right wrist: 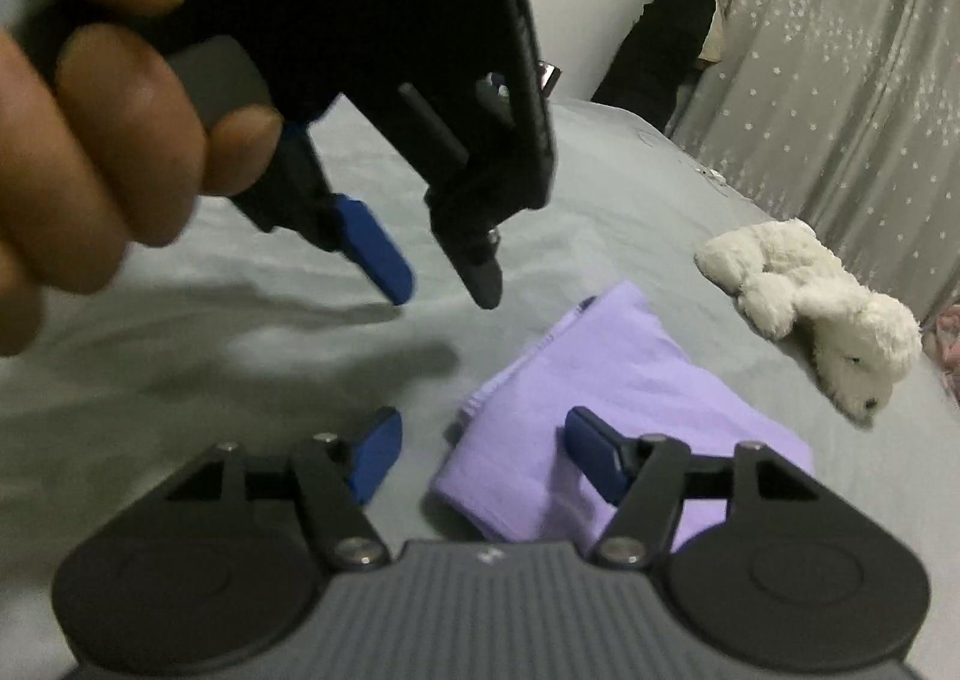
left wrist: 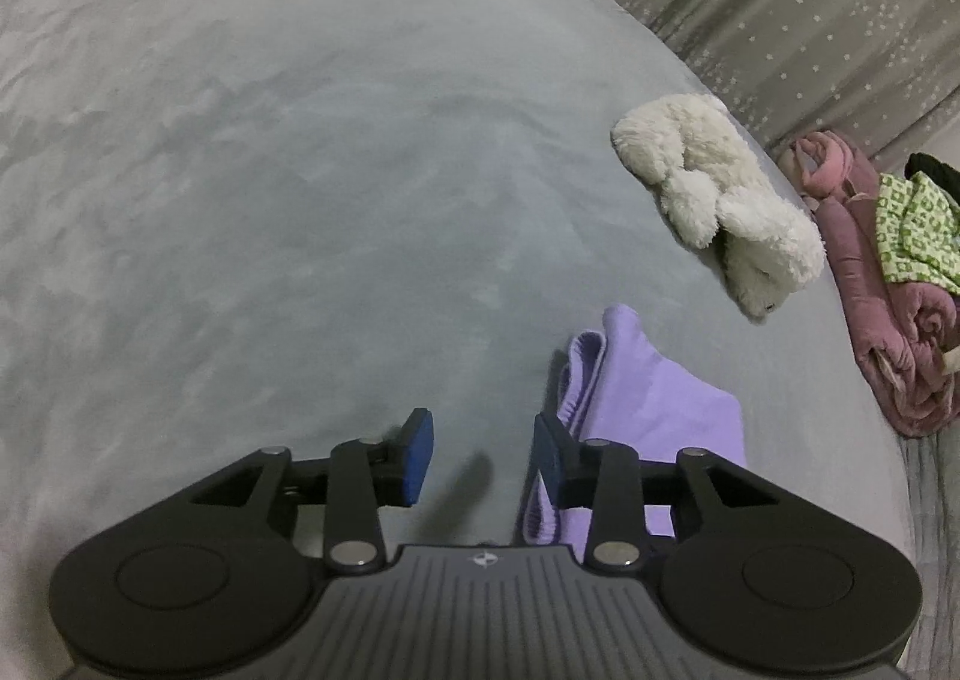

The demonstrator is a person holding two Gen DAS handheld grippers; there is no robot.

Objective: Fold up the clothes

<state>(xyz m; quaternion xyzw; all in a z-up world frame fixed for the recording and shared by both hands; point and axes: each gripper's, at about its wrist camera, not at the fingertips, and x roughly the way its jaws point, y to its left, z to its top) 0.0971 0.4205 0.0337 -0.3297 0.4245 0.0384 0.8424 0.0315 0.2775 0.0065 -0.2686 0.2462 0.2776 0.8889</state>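
Observation:
A folded lilac garment [left wrist: 648, 398] lies on the grey bed sheet [left wrist: 300, 200]; it also shows in the right wrist view [right wrist: 624, 380]. My left gripper [left wrist: 483, 458] is open and empty, just left of the garment's edge, above the sheet. In the right wrist view the left gripper [right wrist: 447, 284] hangs in a hand, jaws apart, above the sheet beyond the garment. My right gripper [right wrist: 480, 452] is open and empty, hovering over the garment's near left corner.
A white plush toy [left wrist: 720, 200] lies to the right of the garment, also in the right wrist view [right wrist: 822, 320]. Rolled pink cloth [left wrist: 888, 332] and a green patterned piece [left wrist: 912, 236] sit at the bed's right edge. A starred curtain [right wrist: 840, 80] hangs behind.

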